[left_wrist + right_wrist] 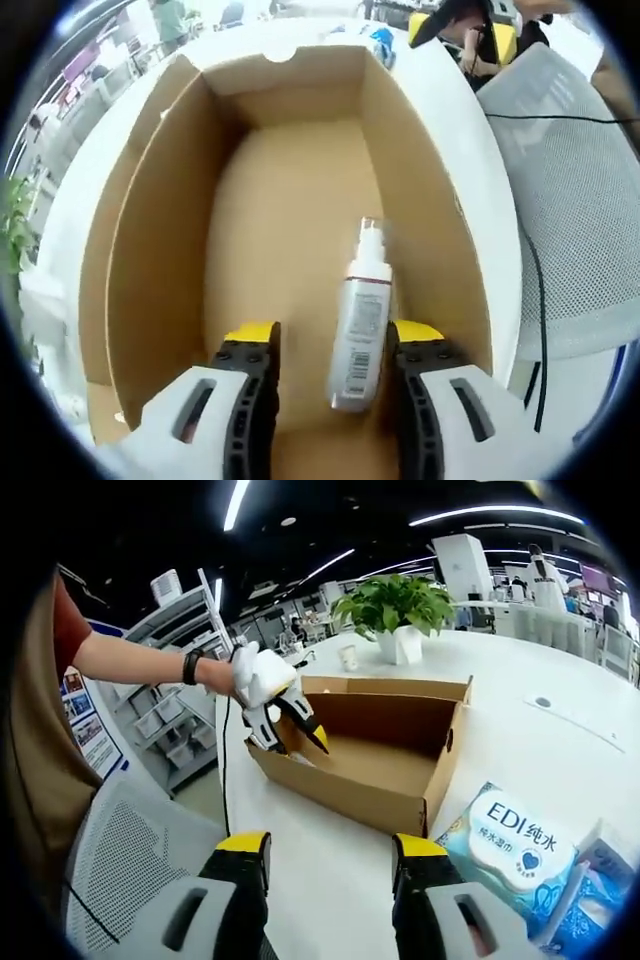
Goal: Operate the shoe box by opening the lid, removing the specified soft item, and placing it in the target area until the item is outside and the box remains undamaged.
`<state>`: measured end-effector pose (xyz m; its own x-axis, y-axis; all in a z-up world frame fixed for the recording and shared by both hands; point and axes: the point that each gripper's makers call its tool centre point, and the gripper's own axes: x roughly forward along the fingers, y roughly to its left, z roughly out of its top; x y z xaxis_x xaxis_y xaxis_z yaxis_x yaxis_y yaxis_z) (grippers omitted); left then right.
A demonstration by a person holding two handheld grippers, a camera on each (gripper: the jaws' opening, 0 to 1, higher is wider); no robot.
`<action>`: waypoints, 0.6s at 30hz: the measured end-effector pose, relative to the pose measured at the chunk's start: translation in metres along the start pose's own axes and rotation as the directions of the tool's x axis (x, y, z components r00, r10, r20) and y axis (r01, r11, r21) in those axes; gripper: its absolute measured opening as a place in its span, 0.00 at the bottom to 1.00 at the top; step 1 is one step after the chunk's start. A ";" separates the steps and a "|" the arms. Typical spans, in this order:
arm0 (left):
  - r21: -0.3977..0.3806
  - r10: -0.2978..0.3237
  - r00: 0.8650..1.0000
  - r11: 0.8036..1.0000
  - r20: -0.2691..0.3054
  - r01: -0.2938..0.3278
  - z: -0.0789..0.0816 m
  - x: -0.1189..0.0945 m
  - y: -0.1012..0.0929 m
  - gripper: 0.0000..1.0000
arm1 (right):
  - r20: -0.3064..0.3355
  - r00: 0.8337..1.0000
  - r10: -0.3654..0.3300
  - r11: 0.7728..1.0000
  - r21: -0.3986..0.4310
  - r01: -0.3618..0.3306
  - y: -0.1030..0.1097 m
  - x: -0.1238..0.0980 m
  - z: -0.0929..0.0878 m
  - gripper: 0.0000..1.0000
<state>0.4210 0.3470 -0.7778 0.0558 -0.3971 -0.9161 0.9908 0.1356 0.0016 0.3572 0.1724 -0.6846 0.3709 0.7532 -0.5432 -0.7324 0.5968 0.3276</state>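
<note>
Left gripper view: the left tool reaches down into one open cardboard shoe box, its two yellow-tipped jaws spread apart. One white spray bottle lies flat on the box floor between the jaws, closer to the jaw on the view's right and beside the box wall on that side, nozzle pointing away from the tool. Whether either jaw touches the bottle cannot be told. The box stands on a white tabletop; a white mesh chair with a black cable across it stands beside it.

Right gripper view: the right tool hovers above the tabletop, jaws apart, gripping nothing, near the box. The left tool, held in a person's hand, dips into the box at its far corner. One pack of wipes lies on the tabletop just beside the box, near the right tool. One potted plant and one small cup stand beyond the box.
</note>
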 end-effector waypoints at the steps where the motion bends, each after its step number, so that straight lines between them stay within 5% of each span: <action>1: 0.005 -0.001 1.000 1.000 -0.003 0.001 -0.001 0.001 -0.001 0.32 | 0.000 1.000 -0.002 1.000 0.002 0.002 -0.001 -0.001 0.000 0.46; 5: 0.012 -0.015 1.000 1.000 -0.009 0.016 -0.002 0.004 -0.007 0.21 | 0.000 1.000 -0.011 1.000 0.009 0.011 -0.005 -0.004 -0.001 0.46; 18: -0.049 0.012 0.999 0.999 0.040 -0.010 -0.003 -0.003 0.000 0.19 | -0.008 1.000 -0.002 1.000 0.011 0.002 -0.004 0.000 -0.002 0.45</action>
<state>0.4204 0.3507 -0.7766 0.0727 -0.4317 -0.8991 0.9830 0.1836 -0.0087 0.3590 0.1702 -0.6872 0.3673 0.7499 -0.5502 -0.7257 0.6010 0.3348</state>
